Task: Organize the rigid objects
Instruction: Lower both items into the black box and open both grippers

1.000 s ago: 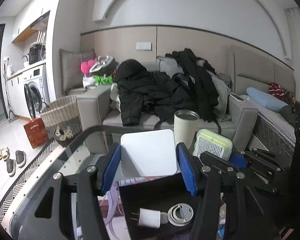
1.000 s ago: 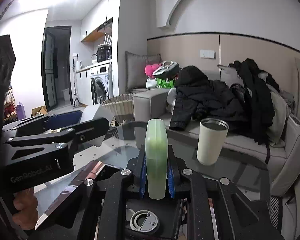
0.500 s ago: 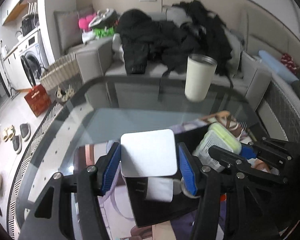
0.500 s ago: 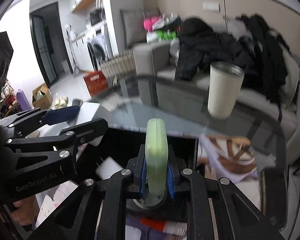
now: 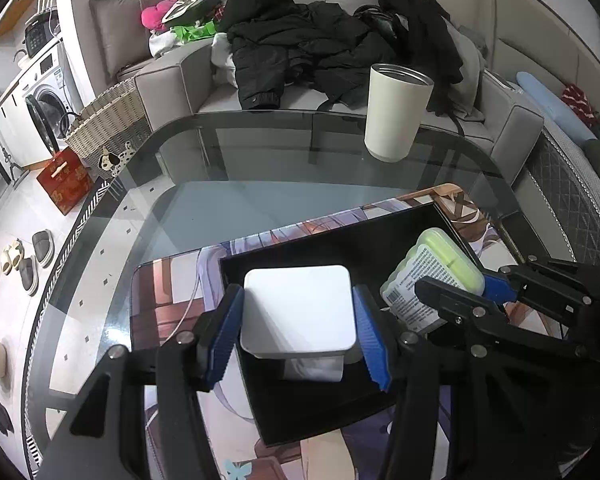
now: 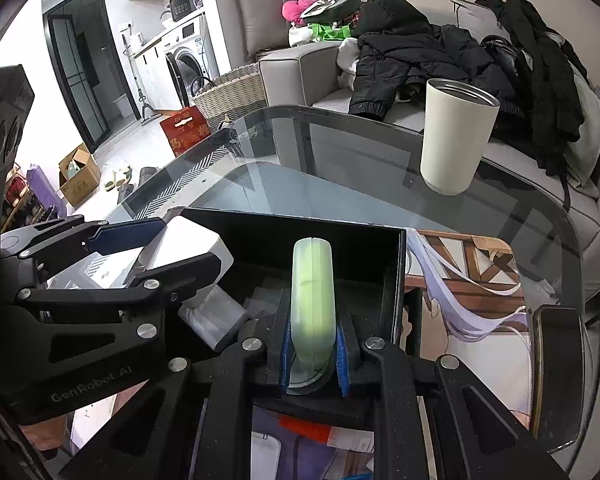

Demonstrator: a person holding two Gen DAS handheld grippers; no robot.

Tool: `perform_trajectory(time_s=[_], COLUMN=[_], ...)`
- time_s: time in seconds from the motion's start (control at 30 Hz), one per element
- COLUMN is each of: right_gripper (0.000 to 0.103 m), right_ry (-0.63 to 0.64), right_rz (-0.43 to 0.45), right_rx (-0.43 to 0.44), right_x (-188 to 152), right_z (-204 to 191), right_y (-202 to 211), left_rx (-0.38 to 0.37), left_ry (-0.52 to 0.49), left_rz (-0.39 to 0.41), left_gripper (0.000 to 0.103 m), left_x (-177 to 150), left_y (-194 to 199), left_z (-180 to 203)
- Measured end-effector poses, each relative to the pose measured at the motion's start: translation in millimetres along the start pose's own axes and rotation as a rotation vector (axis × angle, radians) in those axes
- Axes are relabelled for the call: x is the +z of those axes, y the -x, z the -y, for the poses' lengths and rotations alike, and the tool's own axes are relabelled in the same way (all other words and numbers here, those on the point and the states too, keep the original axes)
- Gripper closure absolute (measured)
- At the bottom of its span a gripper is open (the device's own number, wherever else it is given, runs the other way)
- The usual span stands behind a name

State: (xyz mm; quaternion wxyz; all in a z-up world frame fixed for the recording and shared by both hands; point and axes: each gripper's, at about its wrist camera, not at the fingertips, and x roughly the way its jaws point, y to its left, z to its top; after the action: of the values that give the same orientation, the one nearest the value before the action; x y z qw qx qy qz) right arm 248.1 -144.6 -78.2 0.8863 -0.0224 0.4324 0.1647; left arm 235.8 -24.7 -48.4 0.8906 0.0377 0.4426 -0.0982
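The left gripper (image 5: pixel 299 328) is clamped on a flat white square box (image 5: pixel 300 311), holding it level over the black tray (image 5: pixel 328 248), probably so it can be lowered in flat. The right gripper (image 6: pixel 313 346) pinches a pale green plastic case (image 6: pixel 313 292) on edge by its narrow sides, a hold that would let it slip in beside the other items. Both objects hang above the tray, not yet set down. Inside the tray, a white charger block (image 6: pixel 214 316) lies beneath the left gripper and a round grey lid (image 6: pixel 306 376) sits under the case. A cream tumbler (image 5: pixel 396 114) stands apart on the glass table (image 5: pixel 260 168), outside the tray.
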Motion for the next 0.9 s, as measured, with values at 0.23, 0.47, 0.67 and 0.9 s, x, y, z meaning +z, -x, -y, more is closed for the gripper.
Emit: perform_trajectory(time_s=[0.23, 0.47, 0.67, 0.9], right_gripper=[0.086, 0.086, 0.086, 0.086], right_ry=[0.001, -0.008, -0.003, -0.005], right_rz=[0.0, 0.023, 0.005, 0.002], right_rx=[0.001, -0.019, -0.023, -0.023], right_x=[-0.2, 1.3, -2.1, -2.0], right_z=[1.5, 4.0, 2.6, 0.7], right_y=[0.1, 7.6, 4.5, 5.7], left_rx=[-0.017, -0.049, -0.059, -0.044], left_ry=[-0.001, -0.02, -0.003, -0.015], left_rz=[-0.006, -0.038, -0.089, -0.087], left_gripper=[0.049, 0.049, 0.049, 0.049], left_x=[0.6, -3.1, -7.6, -10.2], left_y=[0.5, -2.3, -15.9, -15.9], left_z=[1.0, 3.9, 3.5, 5.8])
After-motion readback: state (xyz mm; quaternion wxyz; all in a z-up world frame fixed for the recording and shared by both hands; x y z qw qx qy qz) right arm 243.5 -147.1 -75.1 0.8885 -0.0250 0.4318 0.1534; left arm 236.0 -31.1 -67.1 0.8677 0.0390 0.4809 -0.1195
